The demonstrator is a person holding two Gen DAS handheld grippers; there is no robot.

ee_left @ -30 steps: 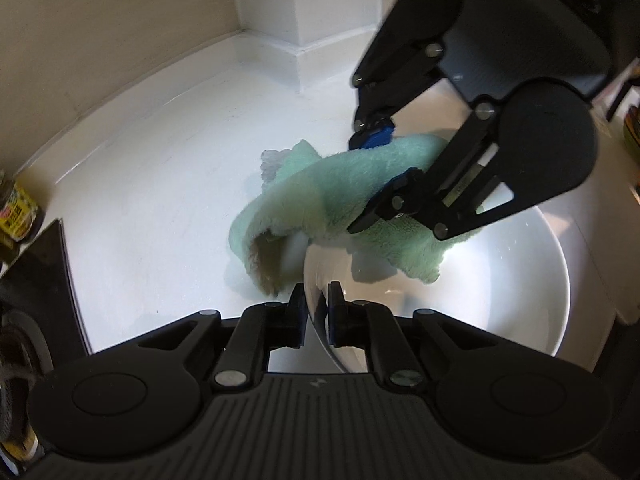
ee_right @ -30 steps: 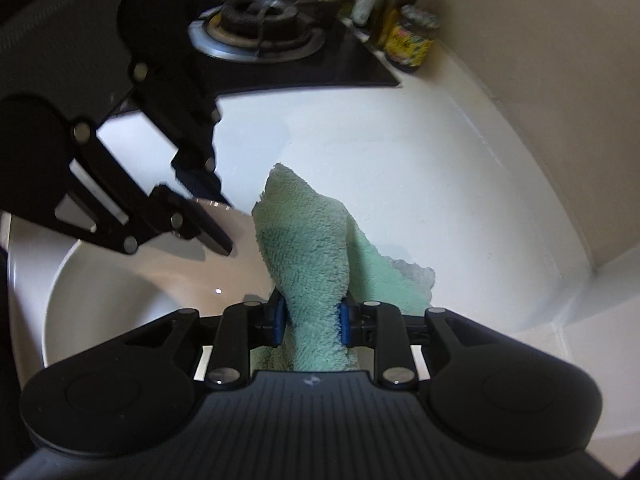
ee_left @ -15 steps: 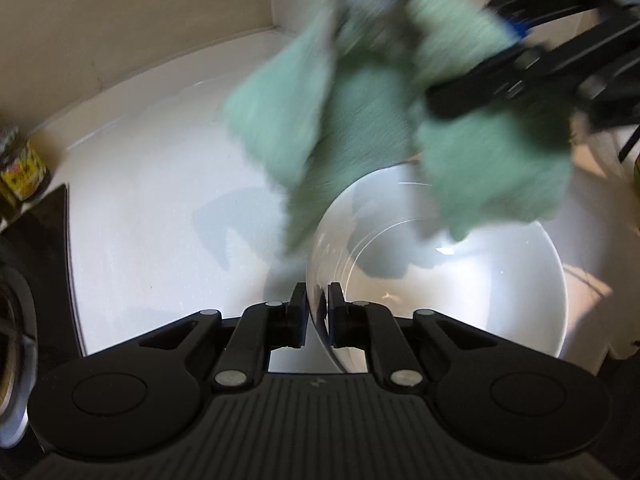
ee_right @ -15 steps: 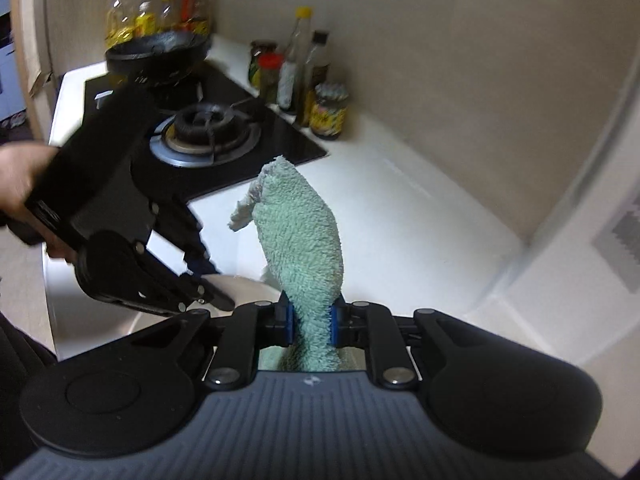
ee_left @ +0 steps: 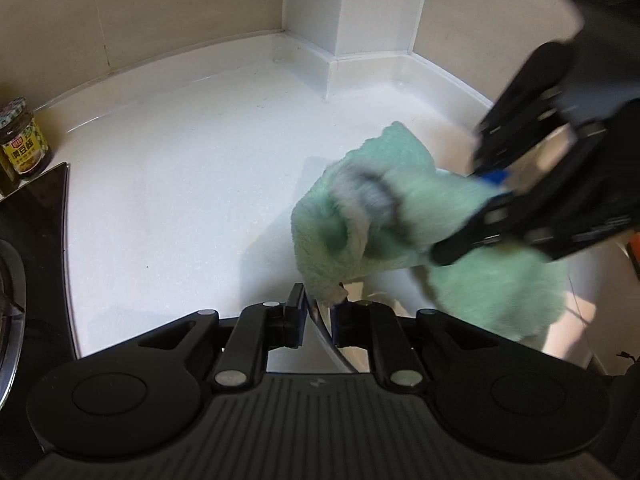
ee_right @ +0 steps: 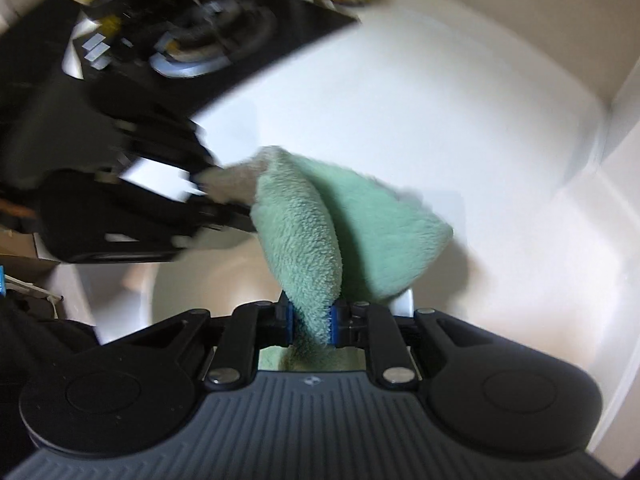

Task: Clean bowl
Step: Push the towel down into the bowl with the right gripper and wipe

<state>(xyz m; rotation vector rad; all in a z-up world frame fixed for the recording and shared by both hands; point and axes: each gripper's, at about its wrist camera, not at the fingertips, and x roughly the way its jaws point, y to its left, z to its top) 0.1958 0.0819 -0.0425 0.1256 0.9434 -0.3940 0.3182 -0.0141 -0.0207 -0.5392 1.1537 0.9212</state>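
Mostly, green cloth (ee_left: pixel 420 236) hides the bowl (ee_left: pixel 324 328).

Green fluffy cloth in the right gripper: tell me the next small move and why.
Probably lower the right gripper so the green fluffy cloth it clamps presses into the white ceramic bowl. The cloth hangs over the bowl's edge and is not visibly wiping inside. The left gripper has its jaws opening with the bowl's rim between them, so go gently.
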